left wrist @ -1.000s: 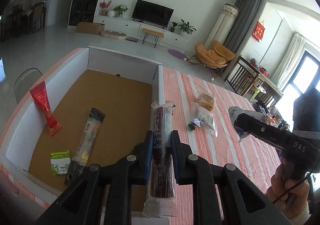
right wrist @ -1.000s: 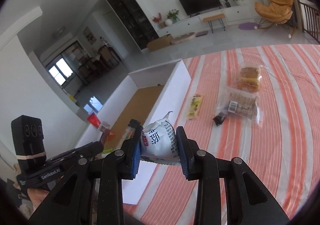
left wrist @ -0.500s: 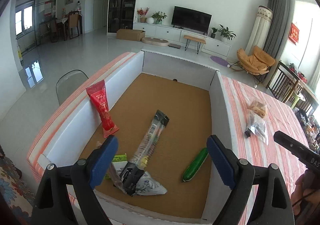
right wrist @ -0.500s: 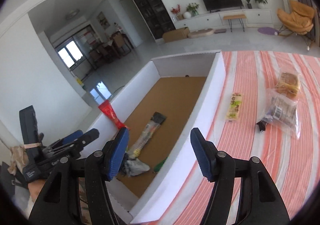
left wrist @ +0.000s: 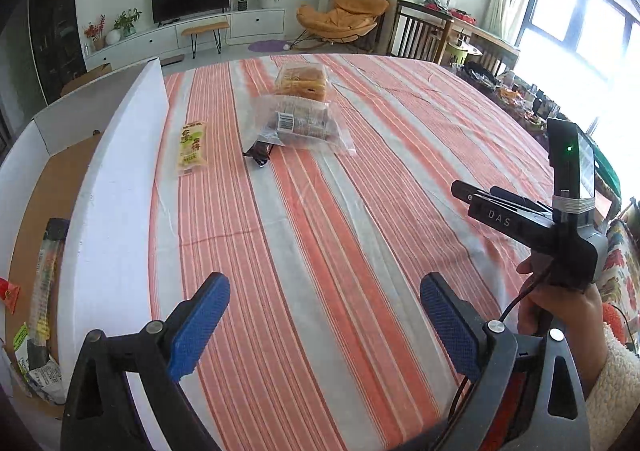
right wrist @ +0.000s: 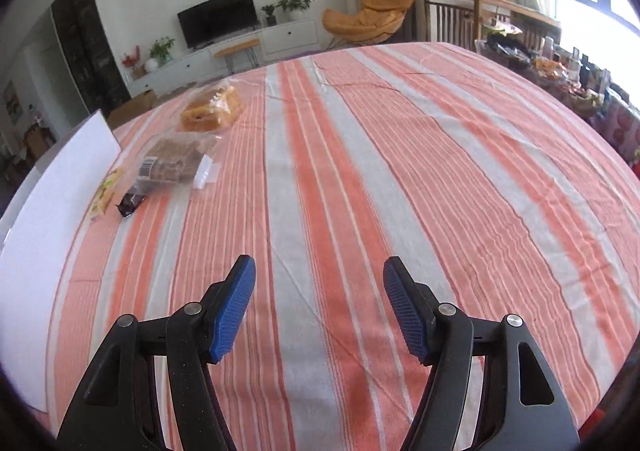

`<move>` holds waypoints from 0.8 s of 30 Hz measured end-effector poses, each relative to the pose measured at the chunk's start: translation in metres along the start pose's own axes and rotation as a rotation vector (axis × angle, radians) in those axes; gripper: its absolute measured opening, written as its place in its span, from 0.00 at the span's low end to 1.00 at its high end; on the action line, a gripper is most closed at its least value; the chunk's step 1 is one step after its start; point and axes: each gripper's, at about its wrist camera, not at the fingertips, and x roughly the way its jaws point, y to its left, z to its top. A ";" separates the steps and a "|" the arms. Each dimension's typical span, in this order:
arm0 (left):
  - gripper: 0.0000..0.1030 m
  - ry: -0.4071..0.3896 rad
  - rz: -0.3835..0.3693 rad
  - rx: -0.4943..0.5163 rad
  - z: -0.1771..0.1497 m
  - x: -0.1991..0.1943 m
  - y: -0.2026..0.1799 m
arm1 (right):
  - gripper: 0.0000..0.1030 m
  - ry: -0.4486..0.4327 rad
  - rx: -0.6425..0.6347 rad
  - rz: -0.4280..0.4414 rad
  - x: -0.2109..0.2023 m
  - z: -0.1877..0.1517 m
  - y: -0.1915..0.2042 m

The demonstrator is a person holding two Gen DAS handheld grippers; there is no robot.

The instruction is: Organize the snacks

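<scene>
My left gripper [left wrist: 324, 325] is open and empty above the striped tablecloth, right of the white box [left wrist: 116, 179]. My right gripper [right wrist: 318, 307] is open and empty over bare cloth; its body also shows in the left wrist view [left wrist: 532, 223]. Snacks lie ahead on the cloth: a yellow-green packet [left wrist: 192, 147], a small dark packet [left wrist: 259, 151], a clear bag of brown biscuits [left wrist: 300, 123] and a bag of golden bread [left wrist: 302, 81]. The biscuits [right wrist: 172, 163] and bread [right wrist: 212, 111] also show in the right wrist view. Inside the box lie a long striped stick packet [left wrist: 46, 283] and other packets.
The striped tablecloth [right wrist: 360, 171] covers a large table. The box's white wall [right wrist: 48, 211] stands along the left. Beyond the far edge are a TV unit [left wrist: 188, 31], an orange chair [left wrist: 340, 19] and a cluttered wooden table [right wrist: 500, 27].
Both grippers let go of their snacks into the box, opened, and swung right from over the box to over the tablecloth.
</scene>
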 end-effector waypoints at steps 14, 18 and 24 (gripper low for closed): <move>0.93 0.071 0.168 -0.026 -0.011 0.078 0.023 | 0.74 0.090 -0.126 -0.035 0.018 -0.020 0.021; 0.93 0.068 0.176 -0.045 -0.004 0.073 0.027 | 0.77 0.093 -0.130 -0.028 0.018 -0.020 0.022; 0.93 0.039 0.142 -0.085 0.033 0.058 0.028 | 0.79 0.095 -0.132 -0.023 0.018 -0.020 0.023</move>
